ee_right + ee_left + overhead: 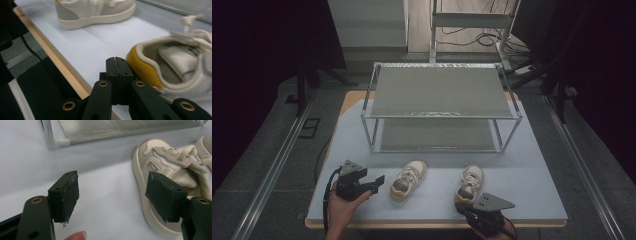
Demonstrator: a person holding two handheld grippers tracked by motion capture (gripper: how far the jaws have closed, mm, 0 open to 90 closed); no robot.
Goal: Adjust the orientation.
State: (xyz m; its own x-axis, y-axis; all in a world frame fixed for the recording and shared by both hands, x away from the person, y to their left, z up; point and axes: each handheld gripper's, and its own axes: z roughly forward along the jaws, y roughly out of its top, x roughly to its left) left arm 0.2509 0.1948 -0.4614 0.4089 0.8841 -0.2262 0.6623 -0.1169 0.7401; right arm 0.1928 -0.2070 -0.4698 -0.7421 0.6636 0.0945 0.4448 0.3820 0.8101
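Two small cream shoes lie on the white table top, toes toward the rack: the left shoe [408, 181] and the right shoe [469, 183]. My left gripper [374, 184] sits just left of the left shoe, jaws open with nothing between them. In the left gripper view its gripper [112, 187] is spread wide, and the left shoe [170, 162] lies beside and behind the right-hand jaw. My right gripper [461, 205] is shut at the heel of the right shoe. In the right gripper view its closed tips [116, 62] sit next to the shoe's yellow heel [142, 67], gripping nothing.
A two-shelf metal rack [439, 92] stands at the back of the table, both shelves bare. The table's wooden front edge [50, 52] runs close under my right gripper. A fingertip [76, 236] shows below the left gripper's jaws. Dark floor and rails flank the table.
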